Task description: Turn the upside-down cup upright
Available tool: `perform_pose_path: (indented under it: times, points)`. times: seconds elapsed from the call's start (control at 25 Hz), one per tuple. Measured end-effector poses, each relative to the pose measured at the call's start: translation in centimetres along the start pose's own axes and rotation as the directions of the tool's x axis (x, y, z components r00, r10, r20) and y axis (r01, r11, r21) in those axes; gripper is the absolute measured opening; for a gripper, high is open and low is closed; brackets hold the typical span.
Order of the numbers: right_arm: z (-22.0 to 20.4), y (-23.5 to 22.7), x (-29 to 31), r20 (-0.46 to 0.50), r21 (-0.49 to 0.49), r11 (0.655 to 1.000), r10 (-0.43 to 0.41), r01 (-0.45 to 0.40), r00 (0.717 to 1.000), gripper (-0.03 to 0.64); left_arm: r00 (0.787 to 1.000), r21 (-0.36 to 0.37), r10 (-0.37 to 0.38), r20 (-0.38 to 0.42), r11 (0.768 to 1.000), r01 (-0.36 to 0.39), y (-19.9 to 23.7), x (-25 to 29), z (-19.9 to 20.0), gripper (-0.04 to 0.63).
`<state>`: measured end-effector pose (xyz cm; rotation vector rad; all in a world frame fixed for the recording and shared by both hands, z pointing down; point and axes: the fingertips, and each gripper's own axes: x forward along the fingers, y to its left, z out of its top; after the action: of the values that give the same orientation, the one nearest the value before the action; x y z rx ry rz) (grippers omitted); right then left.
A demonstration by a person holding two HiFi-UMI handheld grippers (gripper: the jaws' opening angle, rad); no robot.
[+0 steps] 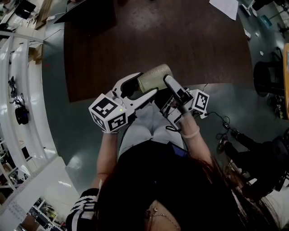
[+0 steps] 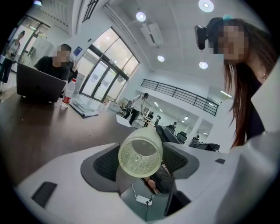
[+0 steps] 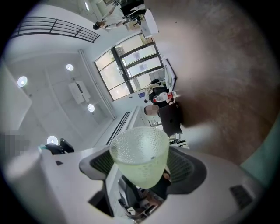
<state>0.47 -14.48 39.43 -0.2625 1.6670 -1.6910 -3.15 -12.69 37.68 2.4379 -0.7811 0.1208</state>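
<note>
A frosted, dimpled, pale green cup (image 1: pixel 155 77) is held on its side in the air over the near edge of the dark brown table (image 1: pixel 180 40). My right gripper (image 1: pixel 168 88) comes in from the right and is shut on it. In the right gripper view the cup (image 3: pixel 140 157) sits clamped between the pads of this gripper (image 3: pixel 142 170), wide rim pointing away. My left gripper (image 1: pixel 146 85) reaches in from the lower left, jaws wide on either side of the cup. In the left gripper view one round end of the cup (image 2: pixel 140 153) faces the camera between the pads of the left gripper (image 2: pixel 141 162), with no visible squeeze.
A laptop (image 2: pixel 39 85) with a seated person behind it and a bottle (image 2: pixel 65 94) stand at the table's far side. White paper (image 1: pixel 224 6) lies at the back right corner. An office chair (image 1: pixel 266 76) stands to the right and white shelving (image 1: pixel 18 90) runs along the left.
</note>
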Motion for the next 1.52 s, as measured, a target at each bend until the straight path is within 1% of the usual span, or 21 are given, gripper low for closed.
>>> perform_pose_path:
  times: [0.48, 0.68, 0.88, 1.04, 1.28, 1.52]
  points:
    - [0.7, -0.3, -0.1, 0.016, 0.021, 0.999, 0.03, -0.03, 0.999, 0.376, 1.0, 0.01, -0.009, -0.016, 1.0, 0.009, 0.4, 0.6, 0.1, 0.31]
    - [0.8, -0.3, 0.1, 0.013, 0.011, 0.999, 0.03, -0.03, 0.999, 0.376, 1.0, 0.001, -0.002, -0.011, 1.0, 0.002, 0.6, 0.7, 0.3, 0.308]
    - [1.2, -0.5, -0.1, 0.026, 0.005, 1.0, 0.024, -0.024, 0.999, 0.376, 1.0, 0.008, 0.017, -0.014, 1.0, -0.017, 1.0, 0.5, 0.6, 0.308]
    - [1.4, -1.1, -0.7, 0.039, -0.02, 1.0, -0.002, 0.003, 0.999, 0.377, 0.999, 0.026, 0.043, -0.03, 0.999, -0.042, 1.6, 0.1, 0.4, 0.308]
    - [3.3, -1.5, -2.0, 0.099, -0.075, 0.995, -0.051, 0.058, 0.994, 0.376, 0.994, 0.055, 0.081, -0.074, 0.996, -0.077, 2.8, -0.1, 0.4, 0.308]
    - [5.2, -1.4, -3.6, 0.146, -0.141, 0.984, -0.085, 0.106, 0.986, 0.377, 0.982, 0.091, 0.127, -0.142, 0.989, -0.115, 3.9, 0.4, -0.6, 0.307]
